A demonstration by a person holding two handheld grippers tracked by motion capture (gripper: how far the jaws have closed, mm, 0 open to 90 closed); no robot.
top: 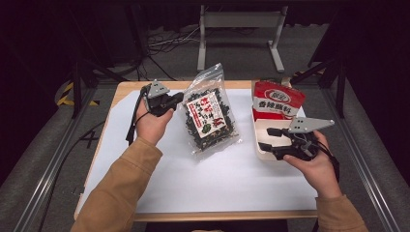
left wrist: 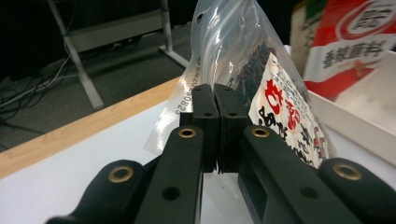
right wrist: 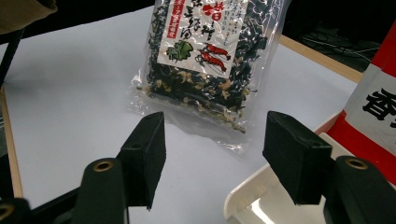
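A clear bag of dark dried greens (top: 209,116) with a red and white label stands tilted up at the middle of the table, its lower end on the white sheet. My left gripper (top: 180,99) is shut on the bag's left edge. In the left gripper view the jaws (left wrist: 217,100) pinch the clear plastic of the bag (left wrist: 243,51). My right gripper (top: 265,138) stands open over the left rim of a white tray (top: 258,145), with nothing between its fingers. In the right gripper view the bag (right wrist: 205,60) lies beyond the open gripper (right wrist: 212,140).
A red and white snack packet (top: 278,100) leans in the far end of the tray; it also shows in the left gripper view (left wrist: 355,42). A white sheet (top: 217,179) covers the wooden table. A metal stand (top: 239,19) and cables sit on the floor behind.
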